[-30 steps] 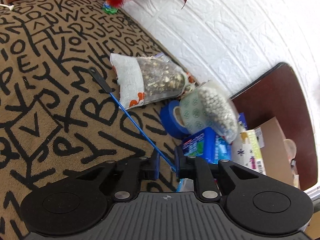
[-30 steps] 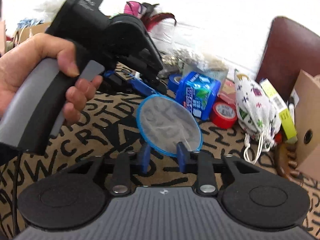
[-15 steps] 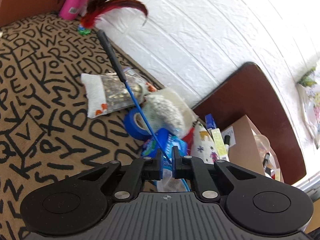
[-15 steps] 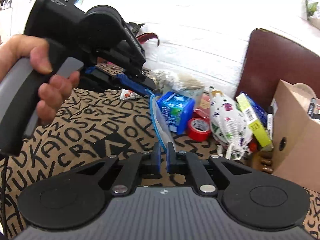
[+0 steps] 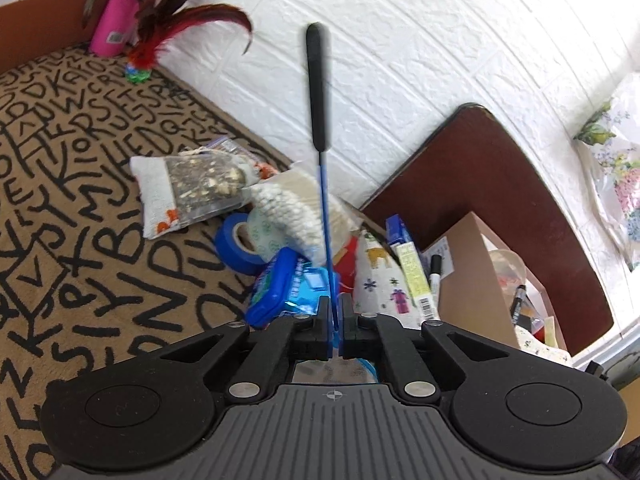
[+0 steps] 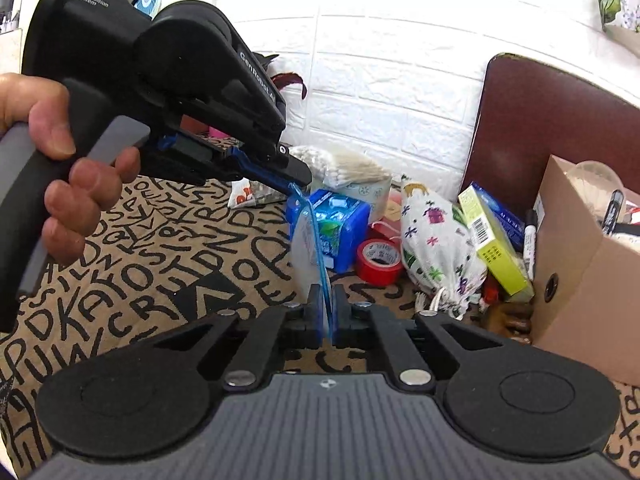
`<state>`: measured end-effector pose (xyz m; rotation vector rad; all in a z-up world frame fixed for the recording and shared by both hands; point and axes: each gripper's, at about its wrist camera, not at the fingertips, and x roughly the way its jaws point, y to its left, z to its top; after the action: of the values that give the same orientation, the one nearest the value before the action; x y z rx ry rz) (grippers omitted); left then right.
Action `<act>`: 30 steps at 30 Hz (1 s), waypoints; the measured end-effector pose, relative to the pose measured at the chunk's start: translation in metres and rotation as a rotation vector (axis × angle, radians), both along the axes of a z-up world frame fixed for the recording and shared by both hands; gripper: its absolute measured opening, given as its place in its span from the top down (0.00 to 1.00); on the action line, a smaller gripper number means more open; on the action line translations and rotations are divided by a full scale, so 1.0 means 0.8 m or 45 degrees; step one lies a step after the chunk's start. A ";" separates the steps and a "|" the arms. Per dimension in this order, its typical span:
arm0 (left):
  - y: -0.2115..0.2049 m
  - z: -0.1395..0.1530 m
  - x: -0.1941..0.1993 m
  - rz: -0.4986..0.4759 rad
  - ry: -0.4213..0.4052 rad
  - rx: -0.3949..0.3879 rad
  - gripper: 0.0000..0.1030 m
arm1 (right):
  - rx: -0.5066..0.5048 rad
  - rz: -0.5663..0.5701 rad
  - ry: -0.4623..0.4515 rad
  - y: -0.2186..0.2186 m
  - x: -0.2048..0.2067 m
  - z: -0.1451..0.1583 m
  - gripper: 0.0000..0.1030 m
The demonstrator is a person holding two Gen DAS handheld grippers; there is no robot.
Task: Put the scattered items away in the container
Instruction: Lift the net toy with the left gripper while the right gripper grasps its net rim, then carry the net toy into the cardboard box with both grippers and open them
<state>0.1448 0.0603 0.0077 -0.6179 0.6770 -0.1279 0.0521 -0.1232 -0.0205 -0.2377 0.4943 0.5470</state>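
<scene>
Both grippers hold one small blue fish net. My left gripper (image 5: 334,312) is shut on its thin blue rod (image 5: 325,216), whose black handle (image 5: 318,88) sticks up toward the wall. My right gripper (image 6: 325,312) is shut on the net's blue hoop (image 6: 310,236), which stands edge-on above the rug. The left gripper (image 6: 296,182) shows in the right wrist view, held in a hand, clamping the rod just above the hoop. The cardboard box (image 6: 580,264) stands at the right and holds some items.
Scattered on the lettered rug (image 5: 80,184): a blue mint box (image 6: 340,228), red tape (image 6: 378,258), blue tape (image 5: 236,242), a patterned pouch (image 6: 436,248), a green carton (image 6: 494,240), a marker (image 6: 530,240), bagged goods (image 5: 200,188), a feather toy (image 5: 160,36). A brown chair (image 6: 552,120) backs the box.
The net has been lifted off the rug and turned: its handle swung from lying flat to pointing up, and its hoop turned edge-on. Both grippers closed on it.
</scene>
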 end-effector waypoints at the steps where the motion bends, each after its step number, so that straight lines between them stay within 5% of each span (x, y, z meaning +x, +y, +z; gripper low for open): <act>1: -0.003 0.002 0.000 -0.005 -0.007 0.004 1.00 | 0.000 -0.004 -0.004 -0.002 0.000 0.003 0.98; 19: -0.062 0.050 0.005 -0.085 -0.097 0.023 1.00 | 0.019 -0.075 -0.105 -0.054 -0.003 0.043 0.98; 30: -0.190 0.111 0.039 -0.286 -0.238 -0.006 1.00 | 0.019 -0.257 -0.270 -0.160 0.007 0.100 0.98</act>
<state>0.1760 -0.0918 0.0966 -0.5257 0.5635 -0.3914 0.0580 -0.2512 0.0596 -0.2259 0.3041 0.3238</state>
